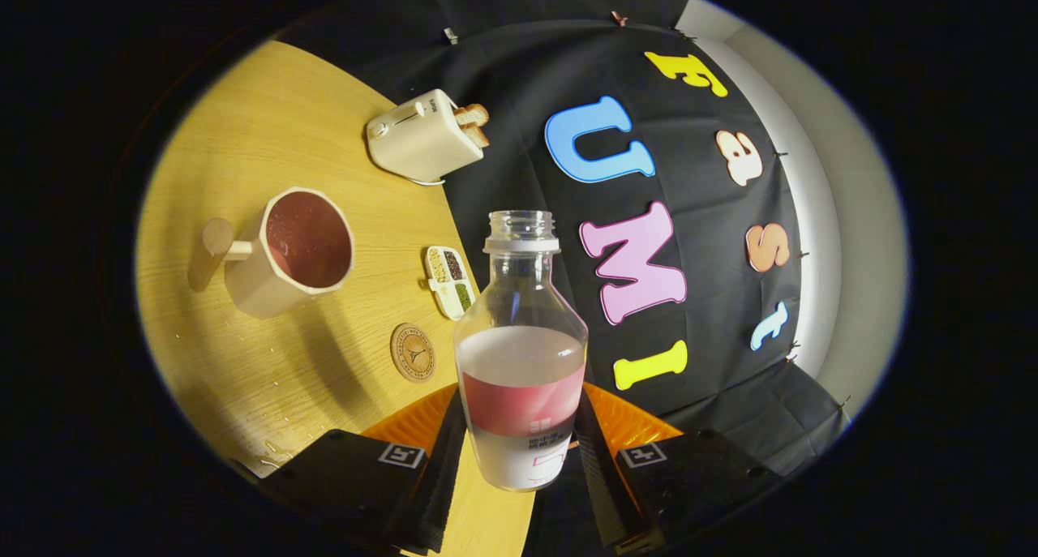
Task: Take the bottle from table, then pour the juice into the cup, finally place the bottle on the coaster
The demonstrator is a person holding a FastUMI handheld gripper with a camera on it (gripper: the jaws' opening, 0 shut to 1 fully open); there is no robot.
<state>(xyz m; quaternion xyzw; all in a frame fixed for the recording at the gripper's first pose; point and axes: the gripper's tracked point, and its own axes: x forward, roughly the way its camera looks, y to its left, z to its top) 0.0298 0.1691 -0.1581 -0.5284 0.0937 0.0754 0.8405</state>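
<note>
Your tongs [519, 447] are clamped on the uncapped juice bottle [521, 354], held between them above the surface [268, 119]. The mug [296, 253] beyond looks filled, so pouring seems done. Next, lower the bottle upright onto the round coaster [412, 352] just ahead.

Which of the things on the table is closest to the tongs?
The round coaster, just ahead of the tongs, which are shut on the bottle. The small tray, the cup and the toaster lie farther away.
</note>
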